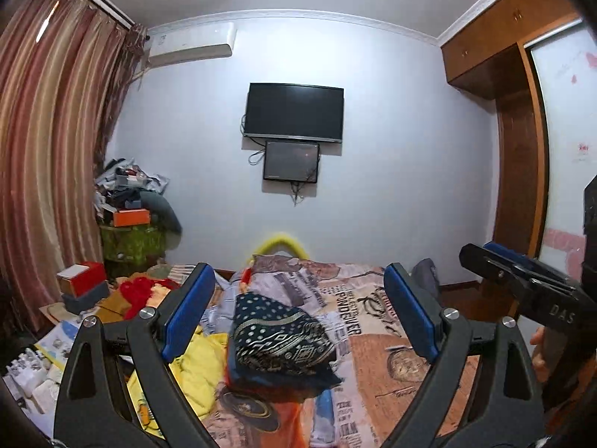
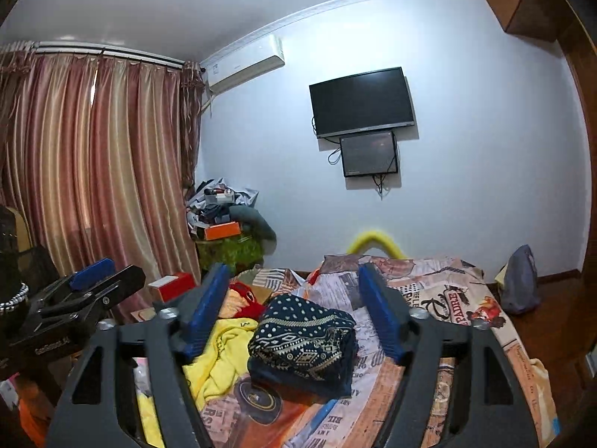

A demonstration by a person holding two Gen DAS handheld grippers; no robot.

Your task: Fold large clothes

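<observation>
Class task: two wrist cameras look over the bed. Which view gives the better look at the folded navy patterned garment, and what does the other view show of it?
The right wrist view: the folded navy patterned garment sits nearly centred, its top and stacked front edge both clear. The left wrist view shows the whole bundle too, but more skewed and blurred.

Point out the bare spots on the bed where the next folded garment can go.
Free: the bedspread right of the folded dark patterned garment, out to the bed's right edge, and the strip beyond it toward the yellow footboard rail. Crowded: the left side, with the crumpled yellow garment, red clothing and boxes.
</observation>
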